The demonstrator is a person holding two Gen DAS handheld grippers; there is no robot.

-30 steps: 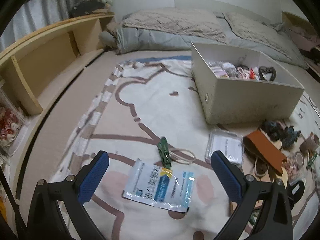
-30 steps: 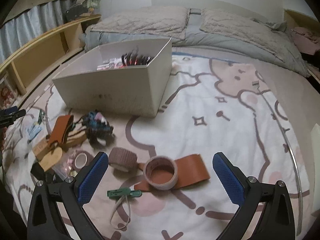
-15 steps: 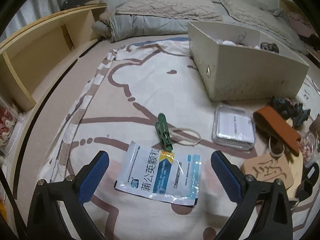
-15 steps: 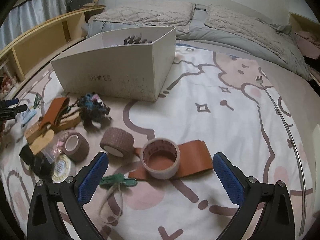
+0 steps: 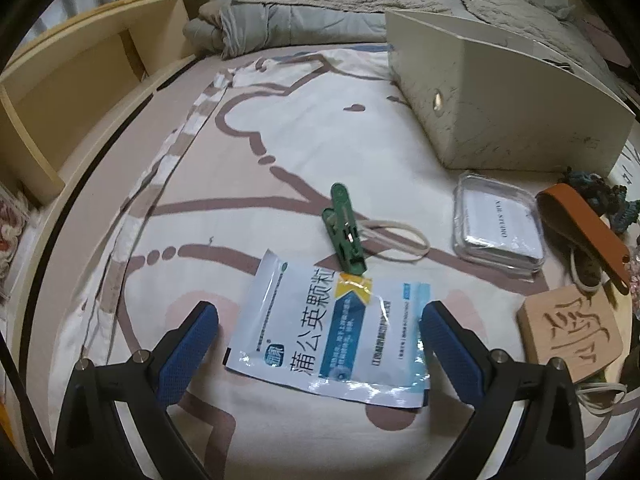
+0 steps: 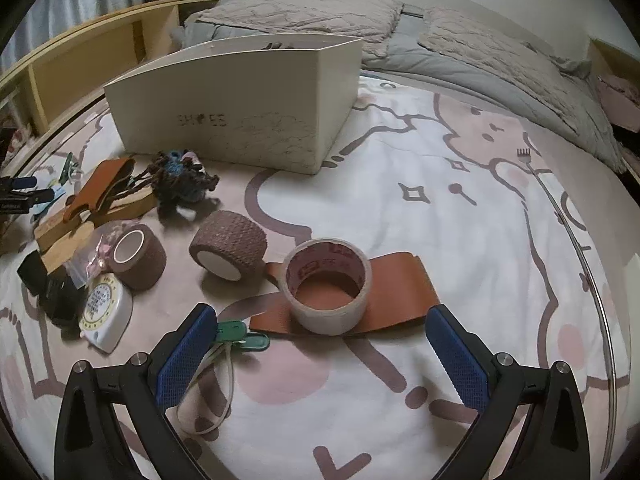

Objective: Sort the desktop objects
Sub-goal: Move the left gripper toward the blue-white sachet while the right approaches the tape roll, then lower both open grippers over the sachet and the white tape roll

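My left gripper (image 5: 320, 330) is open low over the bed, its blue fingers on either side of a white and blue medicine sachet (image 5: 336, 328). A green clip (image 5: 345, 229) with a loop of cord lies just beyond the sachet. My right gripper (image 6: 320, 330) is open too, straddling a roll of packing tape (image 6: 328, 286) that stands on a brown leather strip (image 6: 394, 292). Two brown bandage rolls (image 6: 228, 240) lie to its left. The cream storage box (image 6: 240, 104) stands farther back; the same box (image 5: 508, 92) is at upper right in the left wrist view.
A clear plastic case (image 5: 498, 226), a carved wooden block (image 5: 572, 332) and a brown leather strap (image 5: 584, 232) lie right of the sachet. A second green clip (image 6: 240, 334), a white tape measure (image 6: 106, 312) and dark yarn (image 6: 182, 176) lie left of the tape. Wooden shelving (image 5: 80, 92) lines the left side.
Both grippers have come down and forward: the sachet now sits between the left fingers and the packing tape roll between the right fingers. Both stay open.
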